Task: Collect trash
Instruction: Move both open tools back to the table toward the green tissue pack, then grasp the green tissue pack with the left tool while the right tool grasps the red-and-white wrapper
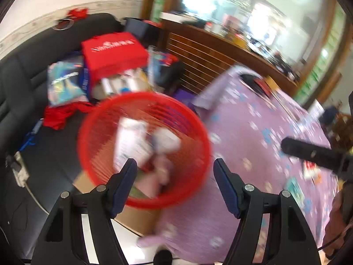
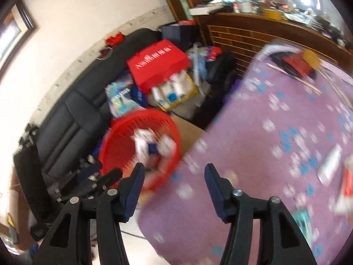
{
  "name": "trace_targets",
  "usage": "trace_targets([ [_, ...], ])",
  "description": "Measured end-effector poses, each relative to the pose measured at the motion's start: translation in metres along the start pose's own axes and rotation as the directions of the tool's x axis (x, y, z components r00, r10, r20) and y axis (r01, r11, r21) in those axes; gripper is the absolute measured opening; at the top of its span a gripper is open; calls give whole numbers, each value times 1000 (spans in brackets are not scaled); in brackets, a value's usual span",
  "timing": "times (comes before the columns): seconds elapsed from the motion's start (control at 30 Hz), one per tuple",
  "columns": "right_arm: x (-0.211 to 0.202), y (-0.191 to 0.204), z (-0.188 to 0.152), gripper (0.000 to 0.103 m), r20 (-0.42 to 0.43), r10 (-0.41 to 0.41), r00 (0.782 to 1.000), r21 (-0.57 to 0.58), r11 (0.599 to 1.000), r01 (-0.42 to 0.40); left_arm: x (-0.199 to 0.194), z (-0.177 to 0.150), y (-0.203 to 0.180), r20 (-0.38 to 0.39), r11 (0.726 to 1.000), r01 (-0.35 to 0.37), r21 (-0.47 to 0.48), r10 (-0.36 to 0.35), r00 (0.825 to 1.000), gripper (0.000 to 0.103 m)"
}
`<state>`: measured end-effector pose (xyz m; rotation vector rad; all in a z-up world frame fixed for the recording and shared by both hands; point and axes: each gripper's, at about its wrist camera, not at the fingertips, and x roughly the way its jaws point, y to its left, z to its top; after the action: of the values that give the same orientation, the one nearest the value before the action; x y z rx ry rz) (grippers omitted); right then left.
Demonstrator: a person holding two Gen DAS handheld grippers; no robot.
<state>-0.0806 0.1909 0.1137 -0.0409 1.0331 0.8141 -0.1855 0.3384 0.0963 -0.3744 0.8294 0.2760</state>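
Left wrist view: red trash basket (image 1: 143, 145) just beyond empty, spread-apart left claw (image 1: 175, 166).

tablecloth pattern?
Purple tablecloth with small blue and white flower-like prints; clearest in the right wrist view.

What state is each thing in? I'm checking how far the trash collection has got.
Red basket: upright, holds blurred white and pink trash.
Left gripper: open, empty.
Right gripper: open, empty.
Purple tablecloth: a few scraps lie on it.
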Motion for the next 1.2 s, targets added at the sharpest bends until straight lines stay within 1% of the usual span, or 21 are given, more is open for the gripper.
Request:
trace_targets([
  [0.07,-8,-13,-22,61,-19,-22,1000,12,1000,22,7,-11,-23,-40,998,37,46,-35,999,70],
  [0.17,-22,-36,-54,61,-36,-63,997,45,997,65,15,-25,-57,-86,991,73,113,-64,994,70],
  [0.27,-41,-64,-78,61,-36,-92,995,115,989,96,17,-37,-89,-123,981,113,160,-93,988,70],
  [0.4,-74,-103,-105,61,-10,-140,990,215,967,139,21,-53,-126,-173,968,155,198,-121,977,70],
  [0.53,-108,-137,-128,61,7,-204,979,303,934,192,29,-63,-162,-232,956,200,213,-149,961,70],
  [0.6,-121,-151,-137,61,13,-223,975,340,918,206,33,-66,-180,-266,951,233,205,-175,948,70],
  [0.63,-129,-159,-143,61,17,-239,971,361,907,217,36,-67,-188,-286,948,249,197,-187,940,70],
  [0.7,-143,-172,-153,61,22,-256,967,395,890,227,46,-70,-205,-335,945,281,166,-215,918,70],
  [0.83,-167,-190,-167,61,36,-288,957,429,869,246,66,-73,-234,-384,950,274,148,-200,901,70],
  [0.93,-181,-201,-176,61,50,-305,951,445,859,253,83,-72,-256,-402,956,242,163,-160,902,70],
  [1.0,-189,-208,-181,61,58,-313,948,455,853,254,96,-71,-268,-422,961,233,151,-150,894,71],
  [1.07,-197,-215,-184,61,65,-321,945,462,849,257,109,-70,-278,-426,968,188,165,-102,899,71],
  [1.13,-204,-220,-187,61,72,-331,941,463,847,262,119,-71,-287,-434,970,172,173,-82,897,71],
  [1.17,-206,-222,-188,61,73,-335,939,464,845,266,122,-71,-292,-427,969,152,196,-55,902,71],
  [1.2,-209,-225,-189,61,73,-339,938,467,843,269,123,-72,-297,-409,966,136,221,-35,912,70],
])
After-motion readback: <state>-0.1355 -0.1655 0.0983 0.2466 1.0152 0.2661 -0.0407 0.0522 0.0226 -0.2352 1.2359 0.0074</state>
